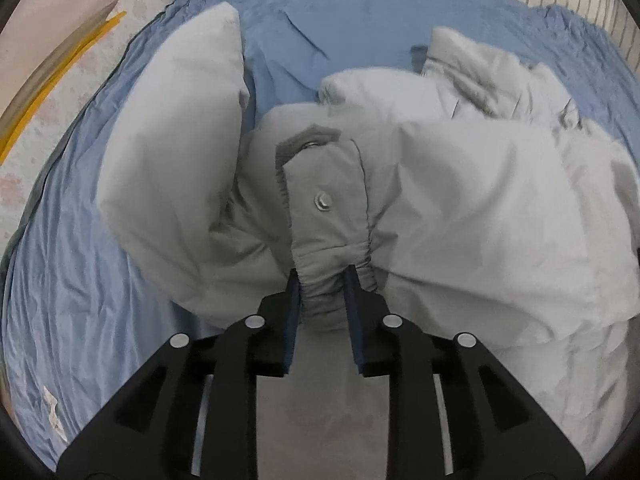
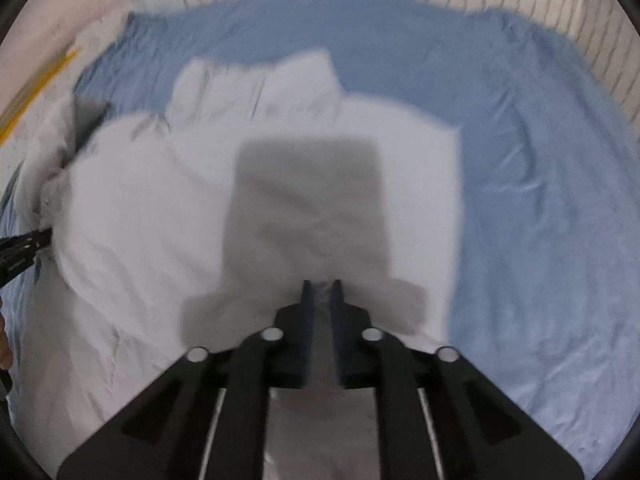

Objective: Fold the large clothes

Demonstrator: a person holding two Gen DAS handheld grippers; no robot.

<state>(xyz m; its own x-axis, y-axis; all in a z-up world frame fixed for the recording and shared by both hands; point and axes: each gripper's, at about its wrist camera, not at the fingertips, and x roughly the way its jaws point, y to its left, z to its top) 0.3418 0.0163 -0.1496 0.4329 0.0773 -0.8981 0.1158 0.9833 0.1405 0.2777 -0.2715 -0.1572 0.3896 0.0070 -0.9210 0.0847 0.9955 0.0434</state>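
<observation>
- Lying bunched on the blue sheet [image 1: 80, 280]: pale grey jacket [image 1: 480, 208]
- Pinching its elastic snap hem in the left gripper [image 1: 322, 276]
- Clamping, seemingly, the jacket's edge in the right gripper [image 2: 321, 285], view blurred
- Keeping both edges level and taut while folding over

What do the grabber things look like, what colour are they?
Both look alike. The left gripper and the right gripper are black, angular frames that widen toward the camera. Each has two flat dark-blue fingers and four round silver studs. Thin pale rods run along the frames. No cables or sleeves show.
</observation>
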